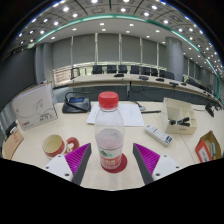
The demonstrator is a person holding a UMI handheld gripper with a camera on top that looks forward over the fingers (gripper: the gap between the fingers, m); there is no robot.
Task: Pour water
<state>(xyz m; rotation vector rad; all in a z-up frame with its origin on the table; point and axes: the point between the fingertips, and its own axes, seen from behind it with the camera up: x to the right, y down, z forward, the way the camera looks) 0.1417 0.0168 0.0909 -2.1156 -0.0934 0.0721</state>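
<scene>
A clear plastic water bottle (109, 130) with a red cap and a green-and-red label stands upright on a red coaster (117, 164) on the pale table. My gripper (112, 160) is open, its purple pads (82, 158) to either side of the bottle's base with a gap at each side. The bottle stands between the fingers and rests on its own support. A pink cup (54, 145) sits on the table to the left of the bottle, beyond the left finger.
A white stand-up card (35, 105) and a dark tablet (76, 102) lie at the back left. Papers (100, 112) sit behind the bottle. A white remote-like bar (158, 134) and a white box (180, 115) are to the right. An orange packet (209, 146) lies far right.
</scene>
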